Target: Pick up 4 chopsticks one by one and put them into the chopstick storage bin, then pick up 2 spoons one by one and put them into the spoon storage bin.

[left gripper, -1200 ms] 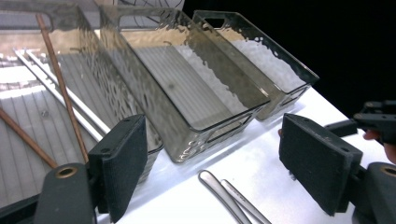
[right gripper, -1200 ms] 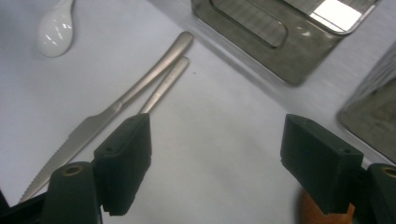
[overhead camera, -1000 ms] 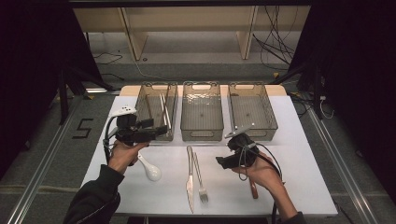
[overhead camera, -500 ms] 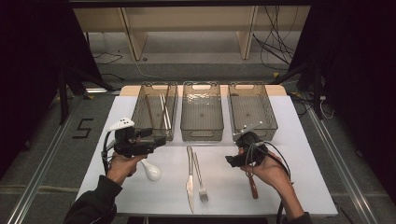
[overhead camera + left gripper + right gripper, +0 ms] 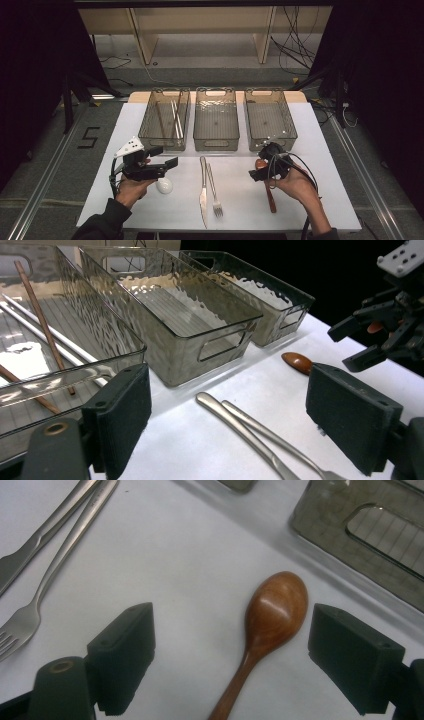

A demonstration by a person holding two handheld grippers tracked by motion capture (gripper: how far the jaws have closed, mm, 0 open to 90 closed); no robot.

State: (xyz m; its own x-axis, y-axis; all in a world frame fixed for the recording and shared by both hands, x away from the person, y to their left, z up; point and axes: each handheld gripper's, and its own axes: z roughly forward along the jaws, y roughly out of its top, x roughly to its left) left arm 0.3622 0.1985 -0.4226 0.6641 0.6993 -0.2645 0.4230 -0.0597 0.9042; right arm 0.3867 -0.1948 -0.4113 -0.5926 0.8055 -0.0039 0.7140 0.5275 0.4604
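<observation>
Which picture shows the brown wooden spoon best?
The right gripper view: the wooden spoon lies close up between that gripper's open jaws, untouched. The high view shows its handle, with the bowl partly hidden by the gripper. The left gripper view shows its bowl.

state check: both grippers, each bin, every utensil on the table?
left gripper: open, holding nothing
right gripper: open, over the wooden spoon, not pressing it
wooden spoon: flat on table, bowl toward bins
white spoon: on table by left gripper
knife: flat on table
fork: flat beside knife
left bin: holds chopsticks
middle bin: empty
right bin: empty
</observation>
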